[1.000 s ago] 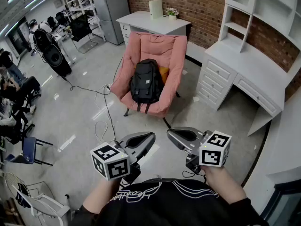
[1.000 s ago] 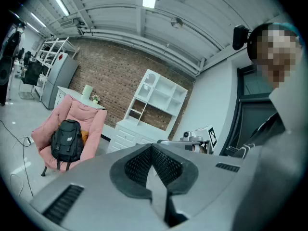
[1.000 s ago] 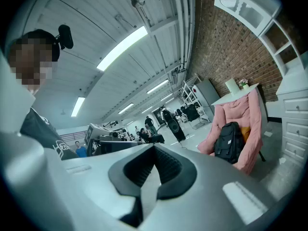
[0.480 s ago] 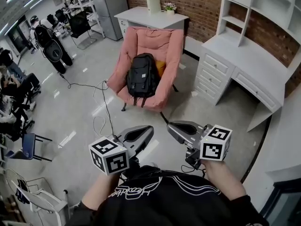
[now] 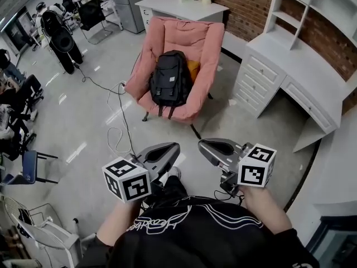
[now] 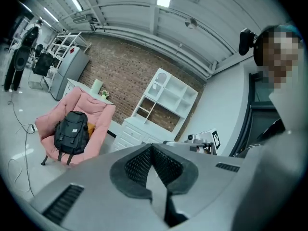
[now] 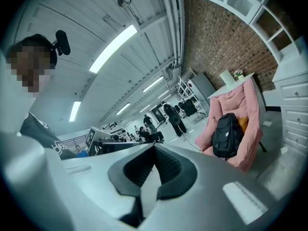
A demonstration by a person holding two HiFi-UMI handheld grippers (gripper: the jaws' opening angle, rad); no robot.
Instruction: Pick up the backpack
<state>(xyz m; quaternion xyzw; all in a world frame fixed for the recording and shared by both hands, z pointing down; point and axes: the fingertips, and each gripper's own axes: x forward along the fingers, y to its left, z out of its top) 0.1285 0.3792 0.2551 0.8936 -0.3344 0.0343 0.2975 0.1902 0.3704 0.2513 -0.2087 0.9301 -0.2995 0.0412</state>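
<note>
A black backpack (image 5: 170,78) leans upright against the back of a pink armchair (image 5: 181,43), well ahead of me across the floor. It also shows small at the left of the left gripper view as the backpack (image 6: 70,131), and at the right of the right gripper view as the backpack (image 7: 226,134). My left gripper (image 5: 174,148) and right gripper (image 5: 203,144) are held close in front of my body, side by side, far short of the chair. Both are shut with nothing between the jaws.
A white desk with drawers (image 5: 290,77) and shelves stands right of the chair along a brick wall. A white cabinet (image 5: 181,4) stands behind the chair. Cables (image 5: 120,121) trail over the floor at its left. People (image 5: 56,32) and chairs fill the far left.
The view has moved towards the chair, which now sits higher in the frame. Both grippers stay side by side in front of me and stay shut.
</note>
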